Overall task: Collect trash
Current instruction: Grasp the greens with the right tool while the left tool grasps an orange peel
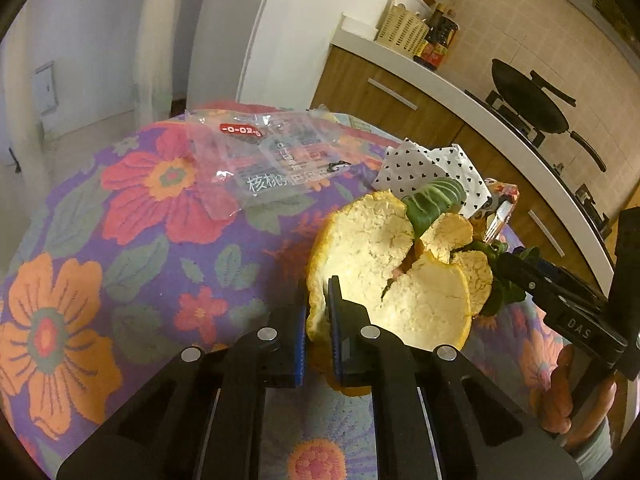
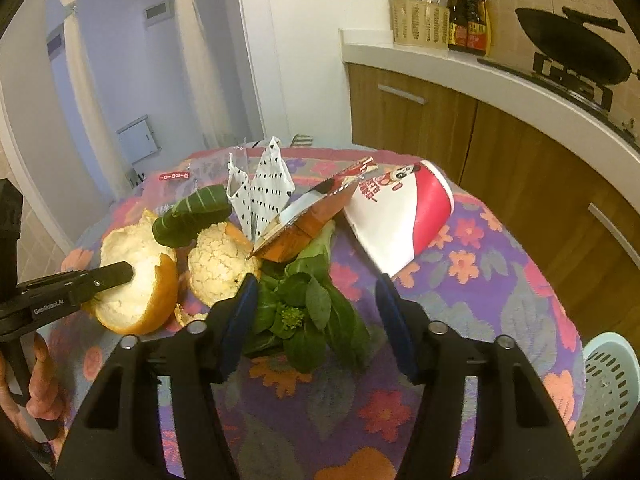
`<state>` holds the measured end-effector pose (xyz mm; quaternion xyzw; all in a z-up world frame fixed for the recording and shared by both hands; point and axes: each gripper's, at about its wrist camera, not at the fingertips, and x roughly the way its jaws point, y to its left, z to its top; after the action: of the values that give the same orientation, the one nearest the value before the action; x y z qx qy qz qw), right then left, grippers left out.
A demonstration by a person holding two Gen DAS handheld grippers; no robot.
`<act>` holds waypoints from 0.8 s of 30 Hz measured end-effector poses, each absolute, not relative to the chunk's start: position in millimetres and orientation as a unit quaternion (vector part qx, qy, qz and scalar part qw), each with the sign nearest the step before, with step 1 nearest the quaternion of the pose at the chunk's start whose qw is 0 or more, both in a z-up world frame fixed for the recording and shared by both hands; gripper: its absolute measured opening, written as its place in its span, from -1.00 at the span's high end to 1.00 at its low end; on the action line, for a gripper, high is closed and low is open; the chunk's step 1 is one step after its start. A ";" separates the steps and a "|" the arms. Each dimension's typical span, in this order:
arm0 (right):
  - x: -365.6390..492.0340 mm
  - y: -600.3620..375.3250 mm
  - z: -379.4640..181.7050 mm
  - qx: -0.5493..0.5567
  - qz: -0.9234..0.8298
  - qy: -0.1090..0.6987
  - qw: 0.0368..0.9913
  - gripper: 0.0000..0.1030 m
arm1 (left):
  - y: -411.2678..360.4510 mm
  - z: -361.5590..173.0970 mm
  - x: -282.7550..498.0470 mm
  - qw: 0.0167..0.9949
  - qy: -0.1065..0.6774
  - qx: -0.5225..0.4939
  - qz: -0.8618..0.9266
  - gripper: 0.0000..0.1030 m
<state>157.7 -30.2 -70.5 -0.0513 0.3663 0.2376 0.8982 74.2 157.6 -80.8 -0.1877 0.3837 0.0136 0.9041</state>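
A big orange peel [image 1: 372, 248] lies on the flowered tablecloth, and my left gripper [image 1: 318, 312] is shut on its near rim. The peel also shows in the right wrist view [image 2: 136, 280], with the left gripper's fingers [image 2: 116, 272] on it. My right gripper [image 2: 314, 292] is open, its jaws on either side of a bunch of green leaves [image 2: 308, 312]. Behind it lie a second peel piece [image 2: 218, 264], a dotted paper napkin [image 2: 260, 188], an orange snack wrapper [image 2: 304, 216], a red and white paper cup [image 2: 400, 216] and a clear plastic bag [image 1: 272, 152].
The round table [image 1: 120, 240] has a purple flowered cloth. A light blue basket [image 2: 608, 400] stands low at the table's right. Behind are wooden cabinets, a counter with a black pan [image 2: 572, 48], sauce bottles [image 2: 468, 20] and a cream basket [image 2: 420, 20].
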 end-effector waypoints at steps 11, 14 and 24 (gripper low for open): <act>157.6 -35.9 -70.8 -0.034 0.260 0.372 0.890 0.79 | 154.6 -73.4 34.2 0.906 0.372 -0.200 -0.001 0.87; 149.6 -40.7 -66.2 -0.027 0.275 0.361 0.891 0.80 | 153.5 -70.2 16.6 0.907 0.370 -0.201 -0.002 0.87; 111.2 -81.5 -62.1 0.010 0.304 0.388 0.870 0.81 | 138.9 -44.4 -14.3 0.918 0.337 -0.207 -0.028 0.87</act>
<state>111.2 -81.5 -62.1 0.0105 0.3881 0.3042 0.8699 -14.3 138.9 -44.4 -0.2070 0.3369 -0.0281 0.9181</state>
